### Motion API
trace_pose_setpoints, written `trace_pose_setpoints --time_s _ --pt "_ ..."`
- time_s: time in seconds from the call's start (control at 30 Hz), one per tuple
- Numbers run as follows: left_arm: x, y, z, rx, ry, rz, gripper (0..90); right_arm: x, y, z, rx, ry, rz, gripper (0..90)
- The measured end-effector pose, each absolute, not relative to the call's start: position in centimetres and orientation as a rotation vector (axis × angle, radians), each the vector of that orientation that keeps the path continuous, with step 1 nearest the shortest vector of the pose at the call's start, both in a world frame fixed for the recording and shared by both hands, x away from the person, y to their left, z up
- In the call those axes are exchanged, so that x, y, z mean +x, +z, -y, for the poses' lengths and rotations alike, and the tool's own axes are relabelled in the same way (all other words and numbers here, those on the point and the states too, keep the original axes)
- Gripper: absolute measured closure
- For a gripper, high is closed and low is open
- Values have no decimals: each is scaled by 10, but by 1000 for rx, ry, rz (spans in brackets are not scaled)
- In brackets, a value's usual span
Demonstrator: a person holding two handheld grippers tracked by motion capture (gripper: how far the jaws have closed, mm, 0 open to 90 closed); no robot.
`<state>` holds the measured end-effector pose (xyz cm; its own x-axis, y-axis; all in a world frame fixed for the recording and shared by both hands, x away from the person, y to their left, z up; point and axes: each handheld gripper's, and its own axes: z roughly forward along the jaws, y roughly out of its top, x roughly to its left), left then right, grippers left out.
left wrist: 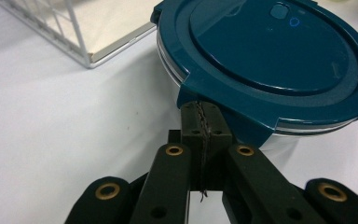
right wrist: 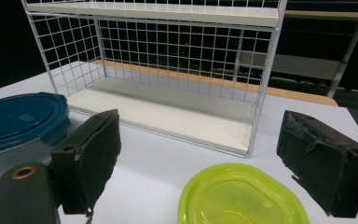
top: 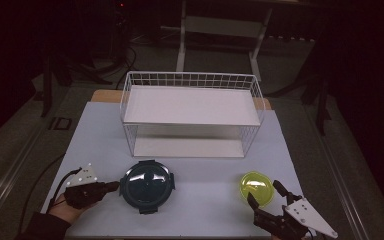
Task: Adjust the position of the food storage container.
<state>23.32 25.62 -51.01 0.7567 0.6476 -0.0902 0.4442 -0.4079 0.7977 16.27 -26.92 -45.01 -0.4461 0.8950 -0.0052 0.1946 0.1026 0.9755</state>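
A round clear container with a dark blue clip-on lid (top: 146,185) (left wrist: 270,56) (right wrist: 18,116) sits at the table's front left. My left gripper (top: 117,186) (left wrist: 201,109) lies level just left of it. Its jaws are pressed together with the tips against a latch tab on the lid's rim; I cannot tell whether the tab is pinched. A shallow yellow-green dish (top: 256,189) (right wrist: 237,196) rests at the front right. My right gripper (top: 264,192) (right wrist: 200,140) stands open with a jaw on either side of the dish's near edge, not touching it.
A white wire rack with two white shelves (top: 190,107) (left wrist: 74,32) (right wrist: 168,70) stands at the back middle of the pale table (top: 205,210), its open side facing me. Dark floor and chair legs lie beyond the table.
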Motion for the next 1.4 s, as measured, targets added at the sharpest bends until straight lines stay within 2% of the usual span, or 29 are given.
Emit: trace_pose_setpoints --time_s 0.7,1.4 --pt "241 -512 -242 2085 264 -823 889 163 -451 267 1063 1388 -1752 134" --pt "255 -509 -189 2098 208 -745 890 164 -452 266 1063 1391 -1764 134"
